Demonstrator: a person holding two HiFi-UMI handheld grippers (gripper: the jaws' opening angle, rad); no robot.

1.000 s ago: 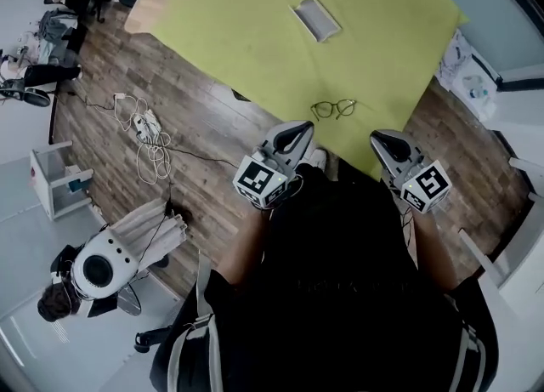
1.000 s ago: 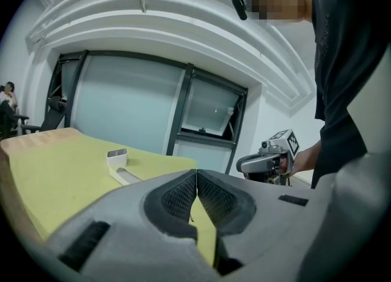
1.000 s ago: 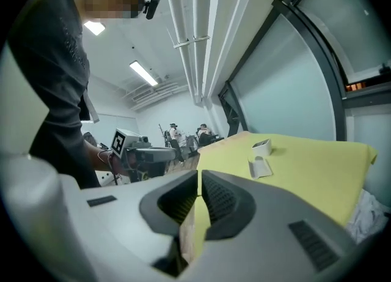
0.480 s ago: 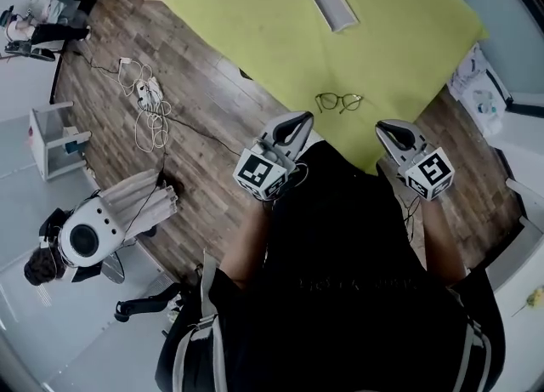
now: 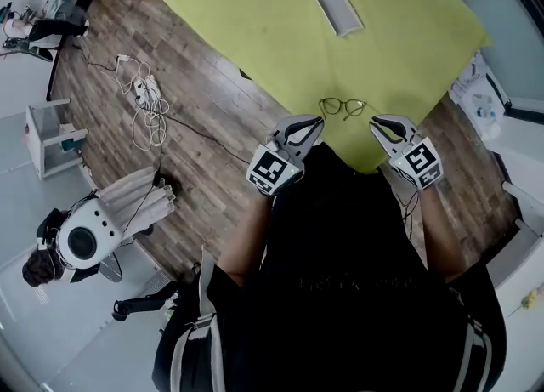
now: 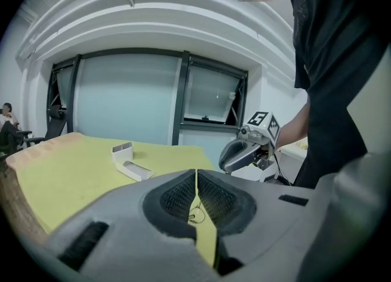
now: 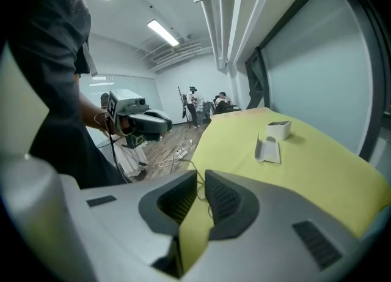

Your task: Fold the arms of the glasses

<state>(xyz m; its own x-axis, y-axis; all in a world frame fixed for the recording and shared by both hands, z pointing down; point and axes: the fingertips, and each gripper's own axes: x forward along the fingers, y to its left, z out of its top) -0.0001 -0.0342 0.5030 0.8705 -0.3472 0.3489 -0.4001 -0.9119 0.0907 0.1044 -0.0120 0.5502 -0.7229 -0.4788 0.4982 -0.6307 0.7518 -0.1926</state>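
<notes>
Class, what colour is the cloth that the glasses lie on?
Yellow-green. The tablecloth under the glasses shows best in the head view.

Floor (image 5: 204,101): dark wood planks, a tangle of white cables (image 5: 143,114) lying on them. Surface (image 5: 255,16): covered in yellow-green cloth. Windows (image 6: 122,97): large dark-framed panes along one wall. Ceiling: white, with pipes (image 7: 214,5) and strip lights (image 7: 162,32). Small white shelf unit (image 5: 51,139) near the planks' edge.
</notes>
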